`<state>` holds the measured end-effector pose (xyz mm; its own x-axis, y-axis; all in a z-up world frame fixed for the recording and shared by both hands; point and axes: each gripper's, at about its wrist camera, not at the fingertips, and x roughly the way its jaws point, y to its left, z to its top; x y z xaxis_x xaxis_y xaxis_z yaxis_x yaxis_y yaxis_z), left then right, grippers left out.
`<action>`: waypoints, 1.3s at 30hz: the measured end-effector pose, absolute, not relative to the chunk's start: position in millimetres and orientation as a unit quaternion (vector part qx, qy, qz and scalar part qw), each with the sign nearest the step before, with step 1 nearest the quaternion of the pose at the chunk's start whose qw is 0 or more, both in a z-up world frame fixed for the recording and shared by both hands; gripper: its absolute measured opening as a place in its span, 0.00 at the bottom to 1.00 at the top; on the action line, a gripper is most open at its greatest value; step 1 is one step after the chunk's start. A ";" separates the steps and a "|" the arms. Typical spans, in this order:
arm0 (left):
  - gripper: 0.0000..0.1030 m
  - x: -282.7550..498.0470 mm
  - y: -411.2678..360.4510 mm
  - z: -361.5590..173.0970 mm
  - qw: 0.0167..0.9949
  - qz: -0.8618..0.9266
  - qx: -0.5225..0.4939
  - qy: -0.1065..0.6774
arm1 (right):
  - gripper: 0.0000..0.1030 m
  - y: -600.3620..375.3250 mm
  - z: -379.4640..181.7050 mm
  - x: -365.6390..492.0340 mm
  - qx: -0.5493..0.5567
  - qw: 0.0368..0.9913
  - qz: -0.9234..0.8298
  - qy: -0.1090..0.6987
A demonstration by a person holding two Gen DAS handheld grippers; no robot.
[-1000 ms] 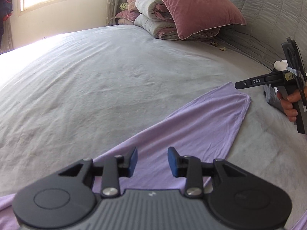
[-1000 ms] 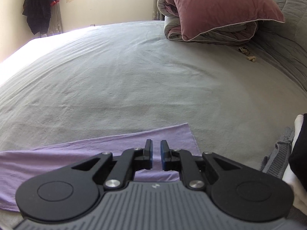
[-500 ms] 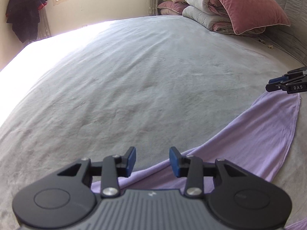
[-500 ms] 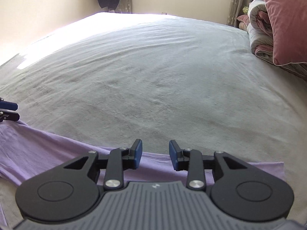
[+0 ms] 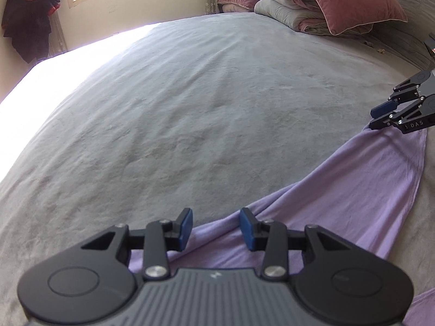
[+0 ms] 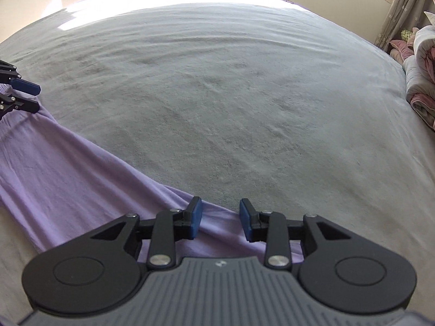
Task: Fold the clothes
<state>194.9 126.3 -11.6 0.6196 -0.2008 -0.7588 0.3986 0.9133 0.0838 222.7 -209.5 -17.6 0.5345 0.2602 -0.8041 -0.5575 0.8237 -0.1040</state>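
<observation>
A lilac garment [image 5: 353, 190] lies flat on the grey bed, its far edge running between both grippers; it also shows in the right wrist view [image 6: 68, 168]. My left gripper [image 5: 216, 228] is open, its blue pads just above the garment's far edge at one end. My right gripper [image 6: 220, 221] is open over the far edge at the other end. Each gripper shows in the other's view: the right one [image 5: 380, 116] at the right edge, the left one [image 6: 30, 96] at the left edge.
The grey bed cover [image 5: 204, 103] stretches far ahead. A pink pillow [image 5: 350, 0] on folded quilts [image 5: 285, 8] stands at the headboard. Dark clothes [image 5: 27, 19] hang by the window wall. The folded quilts [image 6: 421, 73] show at the right.
My right gripper has opened from shut and turned left. Both grippers have swung so that they look across the bed, each over one end of the garment's far edge.
</observation>
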 end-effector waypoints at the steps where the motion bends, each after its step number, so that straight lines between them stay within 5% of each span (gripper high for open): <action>1: 0.38 194.7 125.8 -12.0 0.890 -0.171 0.127 0.404 | 0.34 -208.4 -17.9 222.1 -0.183 0.855 0.241 0.421; 4: 0.37 194.3 123.4 -18.3 0.885 -0.174 0.139 0.409 | 0.23 -204.6 -20.8 220.0 -0.187 0.851 0.248 0.423; 8: 0.03 189.4 121.0 -19.1 0.890 -0.174 0.133 0.399 | 0.04 -195.5 -24.2 212.0 -0.206 0.852 0.247 0.412; 11: 0.02 184.0 122.5 -16.8 0.903 -0.161 0.121 0.380 | 0.01 -191.1 -24.8 203.9 -0.221 0.861 0.237 0.392; 19: 0.02 180.5 129.3 -11.8 0.934 -0.120 0.088 0.324 | 0.00 -206.3 -26.2 194.4 -0.172 0.923 0.160 0.305; 27: 0.05 194.4 119.5 -32.5 0.929 -0.095 0.096 0.344 | 0.00 -205.0 -38.4 211.2 -0.147 0.928 0.123 0.320; 30: 0.16 192.4 130.9 -21.1 0.934 -0.087 0.061 0.342 | 0.11 -208.3 -31.8 208.1 -0.125 0.928 0.126 0.327; 39: 0.30 173.1 200.9 7.1 0.944 -0.012 -0.002 0.330 | 0.12 -185.8 -21.1 201.2 -0.085 0.917 0.176 0.347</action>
